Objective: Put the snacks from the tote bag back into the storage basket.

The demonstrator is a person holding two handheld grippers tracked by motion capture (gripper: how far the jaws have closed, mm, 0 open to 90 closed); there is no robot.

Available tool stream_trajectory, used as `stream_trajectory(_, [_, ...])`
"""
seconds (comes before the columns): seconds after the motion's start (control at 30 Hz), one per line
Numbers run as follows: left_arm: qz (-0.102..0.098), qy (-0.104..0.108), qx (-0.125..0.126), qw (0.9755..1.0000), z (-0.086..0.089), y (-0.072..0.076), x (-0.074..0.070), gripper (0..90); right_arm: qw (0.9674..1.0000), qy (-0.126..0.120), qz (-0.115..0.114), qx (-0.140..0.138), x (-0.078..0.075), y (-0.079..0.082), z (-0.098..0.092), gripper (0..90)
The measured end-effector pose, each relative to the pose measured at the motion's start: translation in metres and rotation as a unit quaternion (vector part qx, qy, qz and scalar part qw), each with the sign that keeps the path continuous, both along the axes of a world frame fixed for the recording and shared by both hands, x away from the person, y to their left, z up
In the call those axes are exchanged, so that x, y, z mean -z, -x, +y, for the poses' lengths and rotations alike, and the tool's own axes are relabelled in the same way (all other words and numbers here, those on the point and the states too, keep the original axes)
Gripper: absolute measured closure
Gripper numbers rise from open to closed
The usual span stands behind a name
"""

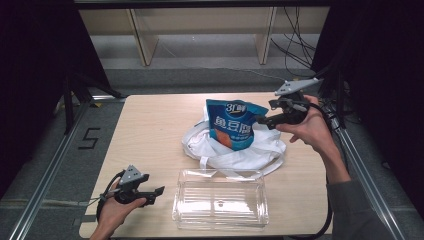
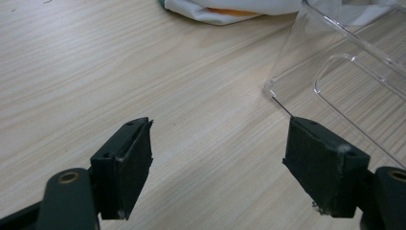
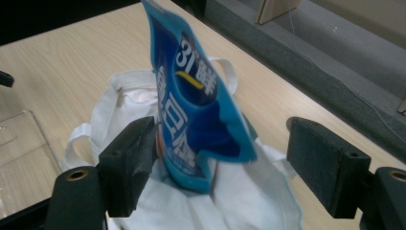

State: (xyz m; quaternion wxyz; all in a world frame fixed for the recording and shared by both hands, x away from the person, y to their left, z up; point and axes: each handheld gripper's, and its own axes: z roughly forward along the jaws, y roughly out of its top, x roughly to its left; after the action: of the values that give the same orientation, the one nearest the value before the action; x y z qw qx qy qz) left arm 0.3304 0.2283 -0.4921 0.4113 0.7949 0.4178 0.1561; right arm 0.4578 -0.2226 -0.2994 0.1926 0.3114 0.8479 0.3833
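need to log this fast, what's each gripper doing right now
left gripper: open, empty, above the table.
right gripper: open, blue snack bag between its jaws, not clamped.

A: How is the scene lit?
B: The surface [image 1: 150, 130] is lit evenly from above; dark surroundings are seen in the high view.
A: Any blur or glare?
B: The blue pouch [image 3: 201, 110] is slightly blurred; reflections are seen on the clear box [image 1: 220, 200].

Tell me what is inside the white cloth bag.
A blue snack pouch stands in the white cloth bag, its top sticking out. Its lower end, and anything else inside, is covered by cloth.
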Motion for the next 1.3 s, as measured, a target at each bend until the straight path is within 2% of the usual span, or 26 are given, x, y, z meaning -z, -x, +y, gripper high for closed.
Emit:
stream_trajectory(0.03, [0.003, -0.017, 0.012, 0.9998, 0.002, 0.000, -0.001, 23.7, 1.0000, 0.004, -0.001, -0.002, -0.003, -0.004, 0.004, 27.2])
stream_trajectory(0.17, [0.006, -0.018, 0.014, 0.9997, 0.002, 0.000, -0.001, 23.8, 0.9996, 0.024, -0.004, -0.016, -0.009, -0.019, 0.024, 28.9])
stream_trajectory(0.2, [0.006, -0.018, 0.014, 0.9997, 0.002, -0.001, -0.001, 23.9, 0.9994, 0.029, 0.002, -0.020, -0.010, -0.024, 0.032, 30.7])
stream_trajectory(0.23, [0.006, -0.019, 0.015, 0.9997, 0.002, -0.001, -0.001, 23.9, 0.9994, 0.029, 0.002, -0.020, -0.010, -0.024, 0.032, 30.7])
stream_trajectory(0.27, [0.005, -0.020, 0.015, 0.9997, 0.002, -0.001, -0.001, 24.0, 0.9985, 0.043, 0.009, -0.032, -0.011, -0.031, 0.040, 32.7])
stream_trajectory(0.37, [0.003, -0.018, 0.017, 0.9997, 0.002, -0.001, 0.000, 24.0, 0.9978, 0.050, 0.010, -0.042, -0.011, -0.038, 0.046, 35.6])
stream_trajectory(0.4, [0.002, -0.015, 0.013, 0.9998, 0.001, -0.001, 0.000, 24.0, 0.9978, 0.049, 0.023, -0.039, -0.010, -0.039, 0.050, 36.8])
stream_trajectory(0.43, [0.002, -0.021, 0.020, 0.9996, 0.003, -0.001, -0.001, 24.0, 0.9976, 0.053, 0.024, -0.036, -0.009, -0.042, 0.053, 39.2])
stream_trajectory(0.47, [0.003, -0.021, 0.019, 0.9996, 0.003, -0.001, -0.001, 24.0, 0.9969, 0.060, 0.037, -0.035, -0.010, -0.044, 0.055, 41.4])
stream_trajectory(0.5, [0.001, -0.020, 0.016, 0.9997, 0.002, -0.001, -0.001, 24.0, 0.9968, 0.062, 0.033, -0.039, -0.010, -0.047, 0.059, 43.9])
stream_trajectory(0.6, [0.001, -0.018, 0.013, 0.9998, 0.003, -0.001, -0.001, 24.1, 0.9960, 0.063, 0.047, -0.043, -0.010, -0.052, 0.065, 50.2])
stream_trajectory(0.63, [0.003, -0.011, 0.008, 0.9999, 0.002, 0.000, -0.001, 24.2, 0.9952, 0.068, 0.051, -0.048, -0.010, -0.054, 0.066, 51.4])
stream_trajectory(0.67, [-0.001, -0.019, 0.014, 0.9997, 0.003, -0.001, -0.001, 24.2, 0.9945, 0.078, 0.043, -0.055, -0.009, -0.056, 0.068, 52.5])
stream_trajectory(0.7, [0.000, -0.018, 0.013, 0.9998, 0.003, -0.001, -0.001, 24.3, 0.9944, 0.079, 0.052, -0.046, -0.010, -0.056, 0.069, 54.3])
stream_trajectory(0.77, [0.003, -0.011, 0.008, 0.9999, 0.002, 0.000, -0.001, 24.4, 0.9933, 0.083, 0.058, -0.055, -0.009, -0.059, 0.071, 58.0])
stream_trajectory(0.8, [-0.003, -0.013, 0.011, 0.9999, 0.002, -0.001, -0.001, 24.4, 0.9921, 0.096, 0.052, -0.062, -0.008, -0.062, 0.073, 60.6])
stream_trajectory(0.83, [-0.002, -0.012, 0.010, 0.9999, 0.002, -0.001, -0.001, 24.4, 0.9921, 0.096, 0.052, -0.062, -0.008, -0.062, 0.073, 60.6])
stream_trajectory(0.87, [0.001, -0.016, 0.012, 0.9998, 0.003, 0.000, -0.001, 24.4, 0.9918, 0.095, 0.057, -0.064, -0.007, -0.063, 0.074, 62.1])
stream_trajectory(0.9, [0.003, -0.010, 0.007, 0.9999, 0.002, 0.000, -0.001, 24.4, 0.9907, 0.103, 0.057, -0.068, -0.008, -0.065, 0.074, 63.8])
stream_trajectory(0.93, [0.001, -0.006, 0.007, 1.0000, 0.002, 0.000, 0.000, 24.4, 0.9895, 0.109, 0.067, -0.068, -0.006, -0.066, 0.076, 66.4])
stream_trajectory(1.03, [0.004, -0.014, 0.011, 0.9998, 0.003, 0.000, -0.001, 24.4, 0.9882, 0.116, 0.069, -0.072, -0.005, -0.068, 0.077, 69.5])
stream_trajectory(1.07, [0.003, -0.011, 0.009, 0.9999, 0.002, 0.000, 0.000, 24.4, 0.9870, 0.121, 0.074, -0.076, -0.005, -0.070, 0.078, 74.3])
stream_trajectory(1.1, [0.000, -0.019, 0.015, 0.9997, 0.003, -0.001, -0.001, 24.4, 0.9870, 0.121, 0.074, -0.076, -0.005, -0.070, 0.078, 74.3])
stream_trajectory(1.13, [0.000, -0.019, 0.016, 0.9997, 0.003, -0.001, -0.001, 24.4, 0.9861, 0.124, 0.080, -0.076, -0.005, -0.070, 0.078, 76.2])
stream_trajectory(1.27, [0.002, -0.019, 0.017, 0.9997, 0.003, -0.001, -0.001, 24.4, 0.9816, 0.147, 0.081, -0.092, -0.006, -0.073, 0.084, 81.7])
stream_trajectory(1.3, [0.002, -0.021, 0.019, 0.9996, 0.003, -0.001, -0.001, 24.4, 0.9816, 0.147, 0.081, -0.092, -0.006, -0.073, 0.084, 81.7])
